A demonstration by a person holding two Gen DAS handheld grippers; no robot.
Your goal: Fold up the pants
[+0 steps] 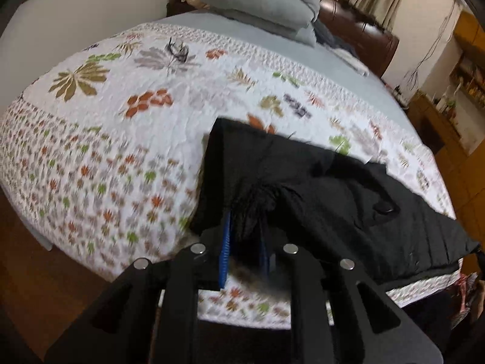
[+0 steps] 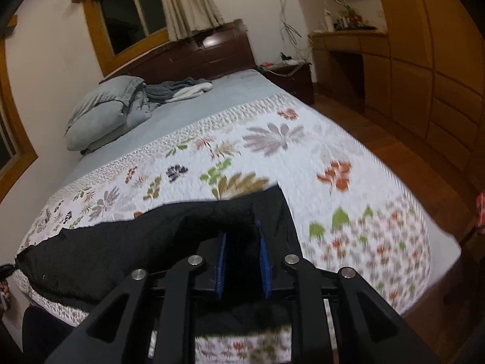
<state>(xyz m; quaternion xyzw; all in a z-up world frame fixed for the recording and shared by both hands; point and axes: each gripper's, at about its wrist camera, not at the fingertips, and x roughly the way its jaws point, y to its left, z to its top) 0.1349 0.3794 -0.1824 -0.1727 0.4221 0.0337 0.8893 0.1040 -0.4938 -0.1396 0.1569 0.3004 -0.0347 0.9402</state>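
Pants (image 1: 348, 188) lie lengthwise along quilt's (image 1: 121, 127) near edge.

- The pants (image 1: 348, 194) lie across the near end of the quilt (image 1: 127, 127), which covers the foot half of the bed.
- Pillows (image 1: 260, 0) are stacked at the far end, before the headboard (image 2: 206, 57).
- The left gripper (image 1: 244, 239) and right gripper (image 2: 242, 242) each have pants fabric between the fingers.
- A window (image 2: 133, 12) sits behind the headboard.
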